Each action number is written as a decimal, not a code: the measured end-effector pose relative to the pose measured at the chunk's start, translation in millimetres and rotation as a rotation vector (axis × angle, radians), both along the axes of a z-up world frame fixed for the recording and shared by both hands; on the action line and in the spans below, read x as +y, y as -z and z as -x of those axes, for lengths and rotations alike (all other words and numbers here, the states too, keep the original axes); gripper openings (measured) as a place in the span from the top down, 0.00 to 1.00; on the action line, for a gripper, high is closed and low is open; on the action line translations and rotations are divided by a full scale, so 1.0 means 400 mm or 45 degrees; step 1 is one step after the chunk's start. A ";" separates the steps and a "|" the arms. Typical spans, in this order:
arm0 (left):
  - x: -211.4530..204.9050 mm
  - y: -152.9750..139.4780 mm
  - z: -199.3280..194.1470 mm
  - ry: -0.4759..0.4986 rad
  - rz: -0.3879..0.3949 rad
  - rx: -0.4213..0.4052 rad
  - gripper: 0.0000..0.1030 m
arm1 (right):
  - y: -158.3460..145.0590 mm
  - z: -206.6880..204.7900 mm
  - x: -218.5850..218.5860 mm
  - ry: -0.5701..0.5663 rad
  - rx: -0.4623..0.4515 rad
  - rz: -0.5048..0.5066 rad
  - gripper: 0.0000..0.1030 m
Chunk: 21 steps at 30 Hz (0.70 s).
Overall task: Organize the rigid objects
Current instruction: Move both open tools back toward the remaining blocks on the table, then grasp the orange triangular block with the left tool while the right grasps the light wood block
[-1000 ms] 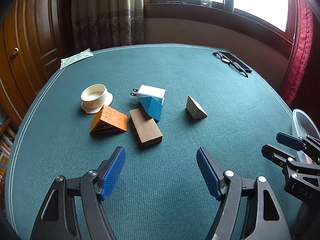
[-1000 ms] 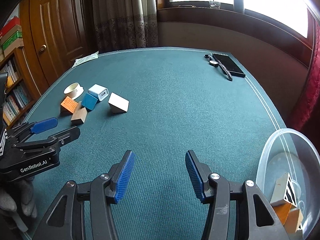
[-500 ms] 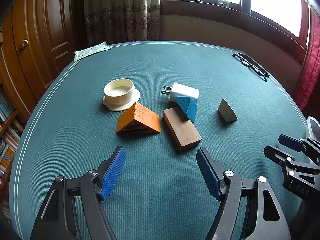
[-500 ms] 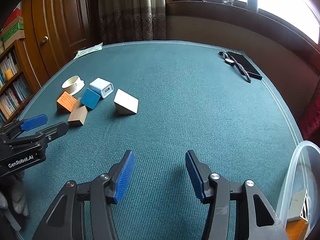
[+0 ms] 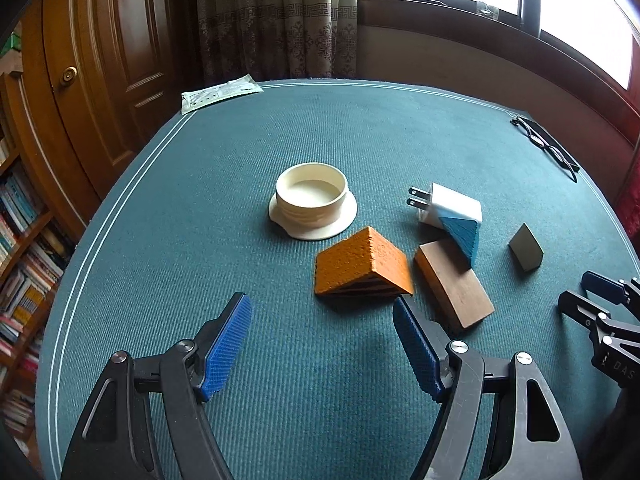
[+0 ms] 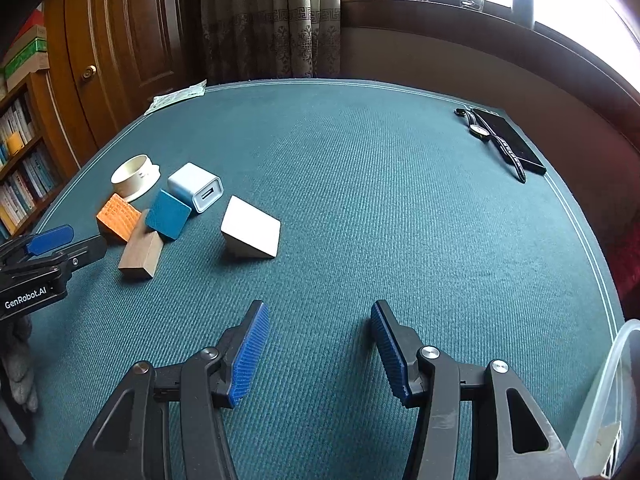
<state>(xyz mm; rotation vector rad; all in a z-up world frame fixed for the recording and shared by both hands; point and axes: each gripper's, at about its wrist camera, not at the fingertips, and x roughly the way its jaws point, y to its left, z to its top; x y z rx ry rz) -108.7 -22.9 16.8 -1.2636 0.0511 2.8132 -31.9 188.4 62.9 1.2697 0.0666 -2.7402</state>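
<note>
1. Ribbed teal worktop. Rough orange wedge, smooth brown block w/ blue wedge leaning on it, white charger, cream ring, pale wedge apart to the right.
2. Left hand-held gripper: wide open, empty; right pad tip just beside orange wedge (touching? can't tell).
3. Right hand-held gripper: wide open, empty, over bare cloth.
4. Only right view shows clear tub, watch.

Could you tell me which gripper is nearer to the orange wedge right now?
The left. The left gripper is open just short of the orange wedge, one finger almost at its corner. The right gripper is open over bare cloth, well off to the wedge's right.
</note>
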 end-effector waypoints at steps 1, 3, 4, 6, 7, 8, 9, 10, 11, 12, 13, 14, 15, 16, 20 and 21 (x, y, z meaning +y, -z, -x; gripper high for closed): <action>-0.001 0.001 0.007 0.001 0.013 0.001 0.28 | 0.001 0.010 -0.009 -0.016 0.002 -0.011 0.45; -0.004 0.006 0.022 0.004 0.037 -0.001 0.28 | 0.000 0.015 -0.014 -0.022 0.003 -0.016 0.45; -0.006 0.008 0.028 0.005 0.043 -0.007 0.28 | -0.001 0.019 -0.016 -0.029 0.003 -0.017 0.45; -0.005 0.012 0.039 0.017 0.042 -0.020 0.28 | -0.001 0.027 -0.021 -0.039 0.002 -0.022 0.45; -0.004 0.014 0.044 0.024 0.044 -0.025 0.28 | -0.001 0.033 -0.024 -0.048 -0.001 -0.024 0.43; -0.002 0.016 0.050 0.032 0.046 -0.029 0.28 | -0.001 0.033 -0.024 -0.048 -0.001 -0.024 0.42; 0.001 0.017 0.054 0.042 0.045 -0.029 0.28 | 0.000 0.037 -0.026 -0.052 -0.002 -0.023 0.40; 0.003 0.017 0.060 0.051 0.046 -0.028 0.28 | 0.000 0.040 -0.028 -0.055 -0.003 -0.024 0.39; 0.006 0.016 0.065 0.060 0.048 -0.027 0.28 | 0.000 0.042 -0.030 -0.058 -0.004 -0.025 0.38; 0.009 0.016 0.070 0.068 0.050 -0.025 0.28 | 0.000 0.045 -0.032 -0.063 -0.004 -0.027 0.38; 0.012 0.016 0.077 0.075 0.052 -0.023 0.28 | 0.000 0.047 -0.035 -0.068 -0.004 -0.029 0.38; 0.015 0.016 0.083 0.080 0.052 -0.022 0.28 | 0.001 0.050 -0.039 -0.075 -0.003 -0.032 0.38; 0.017 0.017 0.090 0.084 0.051 -0.021 0.28 | 0.001 0.054 -0.043 -0.082 -0.003 -0.035 0.38; 0.019 0.017 0.095 0.088 0.045 -0.021 0.28 | 0.001 0.059 -0.047 -0.091 -0.002 -0.038 0.38; 0.026 0.018 0.110 0.103 0.029 -0.021 0.28 | 0.000 0.082 -0.061 -0.116 0.001 -0.047 0.38; 0.027 0.018 0.112 0.107 0.026 -0.020 0.28 | 0.000 0.088 -0.064 -0.122 0.002 -0.050 0.38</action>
